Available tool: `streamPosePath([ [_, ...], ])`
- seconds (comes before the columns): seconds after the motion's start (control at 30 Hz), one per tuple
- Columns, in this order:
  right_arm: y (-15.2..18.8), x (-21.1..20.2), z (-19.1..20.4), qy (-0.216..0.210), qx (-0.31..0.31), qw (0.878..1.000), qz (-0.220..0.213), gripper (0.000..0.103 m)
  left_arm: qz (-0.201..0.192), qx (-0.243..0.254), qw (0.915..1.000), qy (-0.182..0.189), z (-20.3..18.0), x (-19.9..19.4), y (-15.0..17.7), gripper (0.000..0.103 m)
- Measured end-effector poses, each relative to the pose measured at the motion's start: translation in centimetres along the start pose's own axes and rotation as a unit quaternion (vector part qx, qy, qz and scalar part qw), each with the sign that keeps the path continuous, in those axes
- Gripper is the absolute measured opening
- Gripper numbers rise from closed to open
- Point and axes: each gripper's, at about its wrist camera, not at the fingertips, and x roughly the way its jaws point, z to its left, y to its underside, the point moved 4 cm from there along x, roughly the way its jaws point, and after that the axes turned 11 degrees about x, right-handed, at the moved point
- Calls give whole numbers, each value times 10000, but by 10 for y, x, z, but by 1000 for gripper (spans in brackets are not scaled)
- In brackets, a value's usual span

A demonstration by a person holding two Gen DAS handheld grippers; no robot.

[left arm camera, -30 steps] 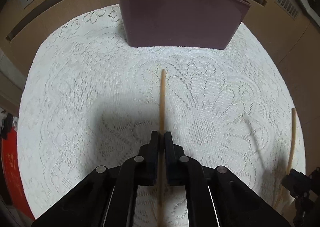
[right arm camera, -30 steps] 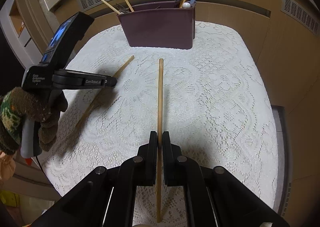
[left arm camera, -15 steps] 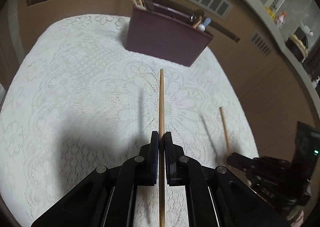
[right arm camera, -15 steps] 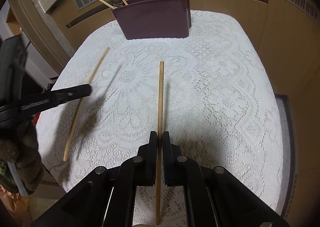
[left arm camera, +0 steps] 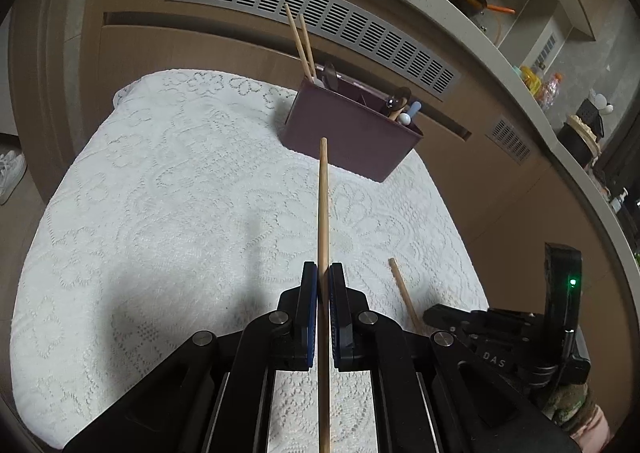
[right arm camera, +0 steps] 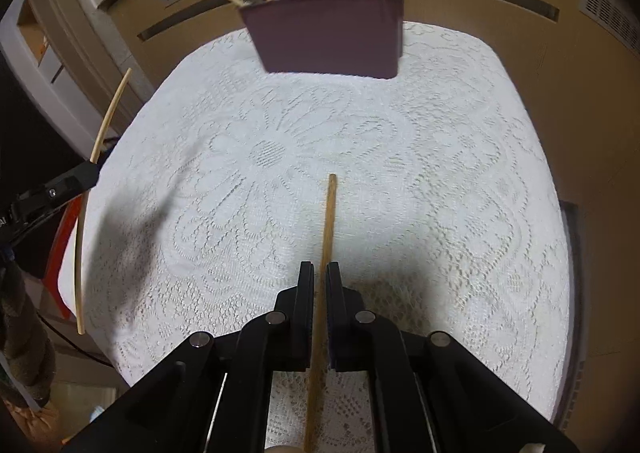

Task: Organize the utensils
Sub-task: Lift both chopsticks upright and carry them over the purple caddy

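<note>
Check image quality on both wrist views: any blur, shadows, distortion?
Left wrist view: sharp; fisheye bows the slatted vent grille; a soft shadow falls on the white lace tablecloth. Right wrist view: the dark purple utensil holder and the cloth look motion-smeared; the thin wooden chopstick in the left gripper bends at the frame edge; dark shadow ahead of the right gripper.

Left tool (left arm camera: 324, 277) and right tool (right arm camera: 317, 277) each clamp a chopstick (left arm camera: 323, 205).
</note>
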Motion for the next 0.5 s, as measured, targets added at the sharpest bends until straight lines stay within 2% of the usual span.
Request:
streamPosePath([
  [0.2, -10, 26, 4, 422, -210, 9989, 62, 17, -36, 49, 10000, -30, -5, -6, 6, 6],
  [0.27, -11, 36, 1, 416, -194, 9988, 176, 18, -23, 92, 10000, -28, -7, -6, 8, 6],
  [0.3, -11, 36, 2, 426, -249, 9988, 80, 18, -24, 99, 9999, -27, -8, -6, 8, 6],
  [0.33, -11, 36, 3, 506, -330, 9982, 65, 16, -19, 115, 9999, -30, -8, -6, 9, 6],
  [0.37, -10, 35, 4, 573, -379, 9976, 36, 10, -10, 123, 9999, -29, -9, -6, 10, 6],
  [0.5, -10, 14, 5, 516, -292, 9979, -269, 6, -18, 109, 9999, -44, -10, -9, 9, 6],
])
